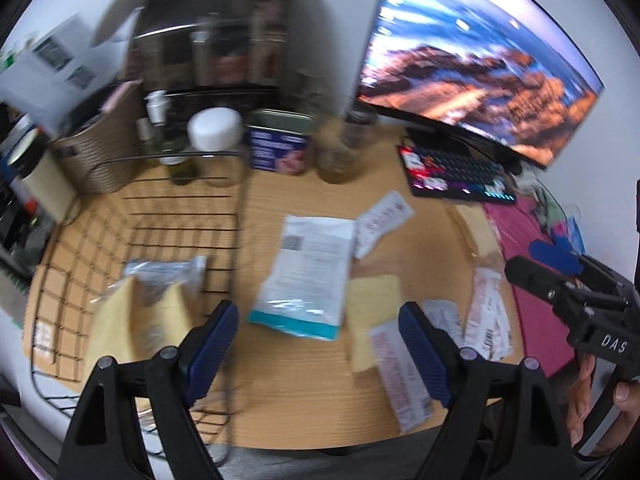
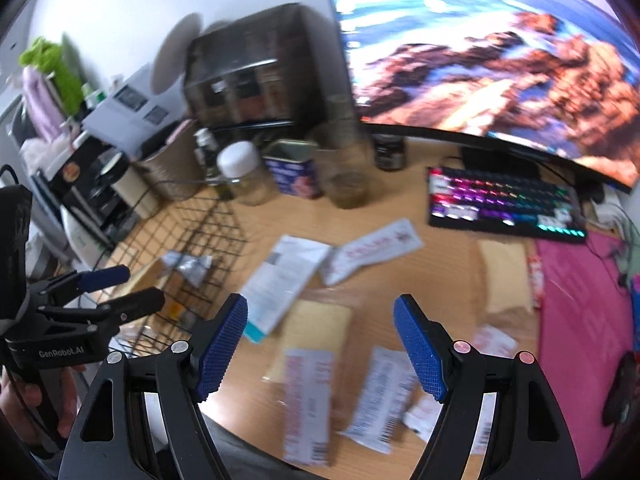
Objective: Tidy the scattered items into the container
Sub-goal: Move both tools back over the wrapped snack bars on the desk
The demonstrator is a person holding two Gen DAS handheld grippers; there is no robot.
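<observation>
A black wire basket [image 1: 132, 240] stands at the left of the wooden desk, also in the right wrist view [image 2: 208, 240]. It holds a silver packet [image 1: 164, 274] and yellow pouches [image 1: 120, 320]. Scattered on the desk are a white-and-teal pouch [image 1: 308, 276], a yellow pouch [image 1: 372, 312] and several white sachets [image 1: 400, 372]. My left gripper [image 1: 320, 352] is open and empty above the desk's near edge. My right gripper [image 2: 320, 352] is open and empty above the sachets [image 2: 308, 392]. Both views are blurred.
Jars, a blue tin [image 1: 278, 148] and a woven bin [image 1: 100, 152] line the back of the desk. A lit keyboard [image 2: 504, 204] and a monitor [image 2: 500, 48] stand at the back right. A pink mat [image 2: 580, 312] lies at the right.
</observation>
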